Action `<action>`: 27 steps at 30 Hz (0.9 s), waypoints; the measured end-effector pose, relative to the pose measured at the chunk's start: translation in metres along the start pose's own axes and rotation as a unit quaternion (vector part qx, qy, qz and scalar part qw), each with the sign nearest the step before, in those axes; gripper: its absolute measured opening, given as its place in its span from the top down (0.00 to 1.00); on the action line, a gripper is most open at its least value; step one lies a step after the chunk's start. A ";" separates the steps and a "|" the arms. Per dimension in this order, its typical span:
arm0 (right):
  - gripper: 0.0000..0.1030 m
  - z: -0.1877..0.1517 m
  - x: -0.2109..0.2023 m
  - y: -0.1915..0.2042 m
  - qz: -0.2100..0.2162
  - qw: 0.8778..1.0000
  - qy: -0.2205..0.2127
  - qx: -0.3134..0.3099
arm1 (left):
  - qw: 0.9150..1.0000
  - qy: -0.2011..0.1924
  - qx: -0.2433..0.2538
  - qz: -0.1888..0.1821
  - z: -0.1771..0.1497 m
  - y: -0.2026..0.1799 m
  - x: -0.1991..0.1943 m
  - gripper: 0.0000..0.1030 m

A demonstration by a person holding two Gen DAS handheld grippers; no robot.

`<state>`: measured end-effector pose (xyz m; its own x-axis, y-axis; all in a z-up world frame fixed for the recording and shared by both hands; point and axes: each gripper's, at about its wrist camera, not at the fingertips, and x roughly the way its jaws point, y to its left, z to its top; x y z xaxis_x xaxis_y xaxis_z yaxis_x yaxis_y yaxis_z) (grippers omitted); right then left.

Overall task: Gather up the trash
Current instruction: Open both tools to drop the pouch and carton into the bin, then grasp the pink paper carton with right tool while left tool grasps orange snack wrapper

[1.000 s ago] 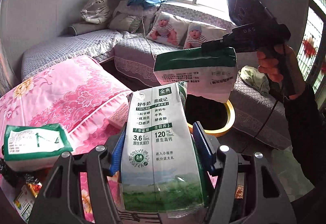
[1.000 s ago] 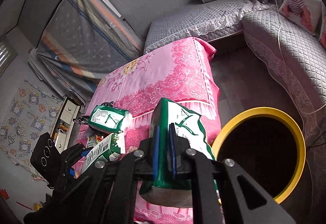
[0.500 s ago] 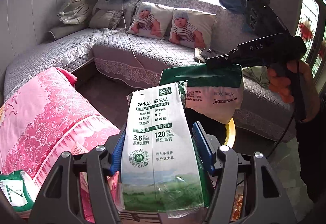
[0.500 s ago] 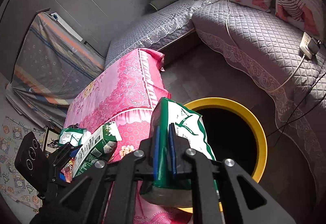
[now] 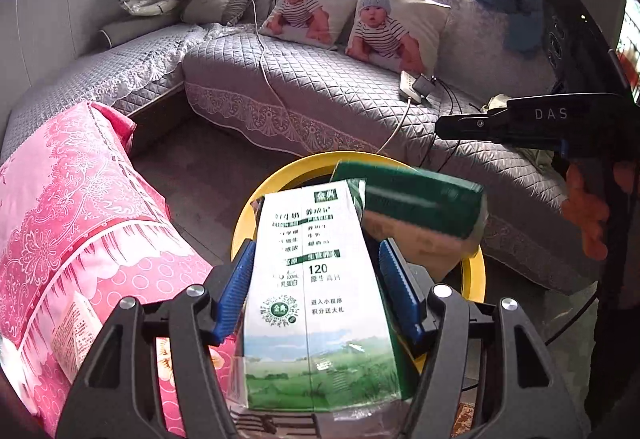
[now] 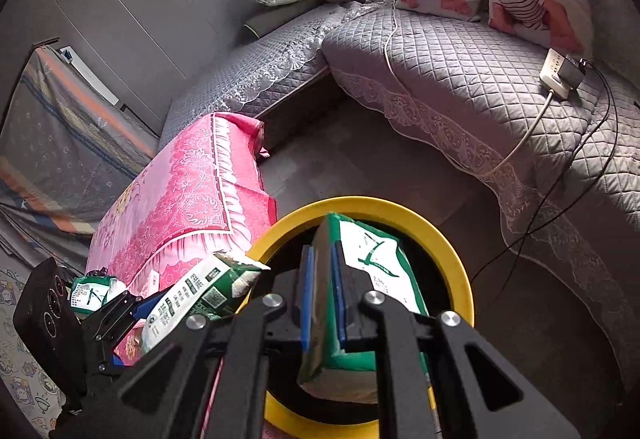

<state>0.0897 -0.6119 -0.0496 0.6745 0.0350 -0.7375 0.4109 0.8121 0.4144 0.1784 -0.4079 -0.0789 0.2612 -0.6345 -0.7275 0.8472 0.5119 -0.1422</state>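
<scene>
Both of my grippers have swung off the pink-covered table (image 6: 188, 199) and now hang over the yellow-rimmed bin (image 6: 448, 251), which half a second ago sat off to the side and a second ago was barely under me. My left gripper (image 5: 316, 291) is clamped on the tall milk carton (image 5: 316, 303), blue pads pressed on both its sides, and the carton's top pokes out over the bin's near rim. My right gripper (image 6: 322, 295) is pinched tight on the green and white carton (image 6: 376, 259), holding it by one thin edge so it hangs flat over the dark mouth of the bin. In the left wrist view that green carton looks blurred just above the bin opening, with the other tool well above it; whether it is slipping I cannot tell, since the right wrist view shows the pads gripping it. I judge the carry is done and the drop is what remains: opening each tool here should send both cartons inside. The milk carton sits closest to the rim, so I would nudge it further over the bin first. At least one more green carton (image 6: 90, 293) lies on the table beside the bin, so the collecting is not finished.
</scene>
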 end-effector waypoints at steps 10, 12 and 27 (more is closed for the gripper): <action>0.45 -0.008 -0.040 -0.007 -0.035 0.996 -0.080 -0.001 | 0.990 -0.108 -0.067 0.068 -0.011 0.026 -0.066 0.08; 0.45 -0.016 -0.047 0.007 -0.029 0.995 -0.093 -0.020 | 0.985 -0.128 -0.092 0.070 -0.014 0.034 -0.091 0.08; 0.30 -0.093 -0.008 0.191 0.115 0.967 -0.052 -0.222 | 0.925 -0.236 -0.106 0.278 -0.131 0.102 -0.302 0.08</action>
<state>0.1053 -0.4023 -0.0138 0.7841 0.2036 -0.5862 -0.0450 0.9608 0.2736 0.1253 -0.0874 0.0383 0.8443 -0.3959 -0.3611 0.4250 0.9052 0.0013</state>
